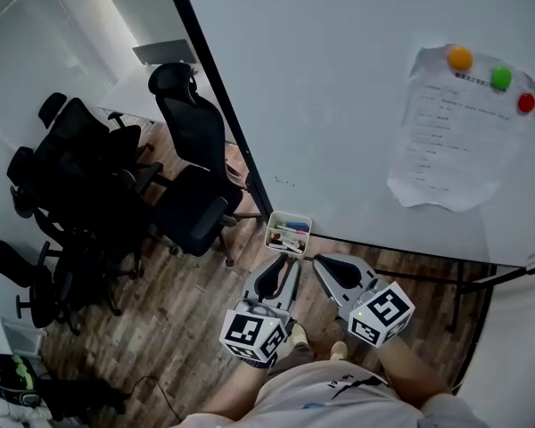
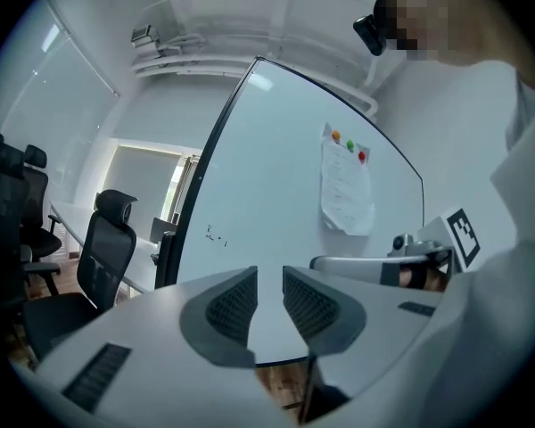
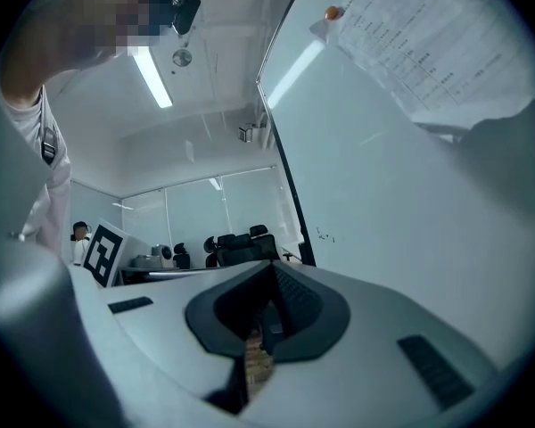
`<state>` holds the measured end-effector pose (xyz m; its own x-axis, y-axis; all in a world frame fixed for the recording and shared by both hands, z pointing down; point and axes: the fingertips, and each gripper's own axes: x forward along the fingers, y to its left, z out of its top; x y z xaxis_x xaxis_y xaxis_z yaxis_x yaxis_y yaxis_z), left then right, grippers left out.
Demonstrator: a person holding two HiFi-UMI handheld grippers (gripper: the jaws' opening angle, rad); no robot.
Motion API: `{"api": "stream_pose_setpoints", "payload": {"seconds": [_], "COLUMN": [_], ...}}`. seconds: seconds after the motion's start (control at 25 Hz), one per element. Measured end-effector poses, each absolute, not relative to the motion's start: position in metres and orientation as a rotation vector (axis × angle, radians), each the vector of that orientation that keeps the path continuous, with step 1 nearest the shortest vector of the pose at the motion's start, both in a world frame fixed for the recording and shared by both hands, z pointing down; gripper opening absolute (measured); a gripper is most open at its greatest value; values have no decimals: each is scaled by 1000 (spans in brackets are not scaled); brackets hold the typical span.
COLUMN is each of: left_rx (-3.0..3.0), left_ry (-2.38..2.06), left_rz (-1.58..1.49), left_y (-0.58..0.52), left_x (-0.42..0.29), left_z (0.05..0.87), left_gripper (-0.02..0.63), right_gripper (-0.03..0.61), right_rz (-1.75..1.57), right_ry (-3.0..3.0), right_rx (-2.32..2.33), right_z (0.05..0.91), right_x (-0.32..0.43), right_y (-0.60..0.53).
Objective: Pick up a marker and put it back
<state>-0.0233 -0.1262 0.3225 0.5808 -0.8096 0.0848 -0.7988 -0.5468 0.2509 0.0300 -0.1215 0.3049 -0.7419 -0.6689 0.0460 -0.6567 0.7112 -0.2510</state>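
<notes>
A small white tray [image 1: 288, 233] holding several markers sits at the whiteboard's [image 1: 339, 87] lower edge. In the head view both grippers hover just below it. My left gripper [image 1: 283, 262] points at the tray from below; its jaws stand apart with nothing between them, as the left gripper view [image 2: 269, 282] also shows. My right gripper [image 1: 326, 262] is beside it on the right, its jaws meeting at the tips with nothing held [image 3: 270, 276]. Neither gripper view shows the tray. The right gripper's arm and marker cube [image 2: 461, 232] appear at the right of the left gripper view.
Black office chairs [image 1: 192, 163] crowd the wooden floor [image 1: 178, 319] left of the whiteboard. A sheet of paper [image 1: 450, 132] hangs on the board under three coloured magnets. A dark bar of the board's stand [image 1: 446, 279] runs below its edge at right.
</notes>
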Motion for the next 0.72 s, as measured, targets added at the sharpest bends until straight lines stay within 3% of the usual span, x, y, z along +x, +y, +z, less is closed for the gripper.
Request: {"api": "stream_pose_setpoints", "payload": {"seconds": [0.24, 0.72], "left_rx": [2590, 2590], "left_ry": [-1272, -1248], "left_rz": [-82, -143], "left_y": [-99, -64], "left_x": [-3, 17], "left_z": [298, 269], "left_gripper": [31, 12], "right_gripper": [14, 14], "right_rz": [-347, -271], "right_ry": [2863, 2850], "right_rx": [-1069, -993], "right_z": [288, 258], "right_x": [37, 43], "right_y": [-104, -76]}}
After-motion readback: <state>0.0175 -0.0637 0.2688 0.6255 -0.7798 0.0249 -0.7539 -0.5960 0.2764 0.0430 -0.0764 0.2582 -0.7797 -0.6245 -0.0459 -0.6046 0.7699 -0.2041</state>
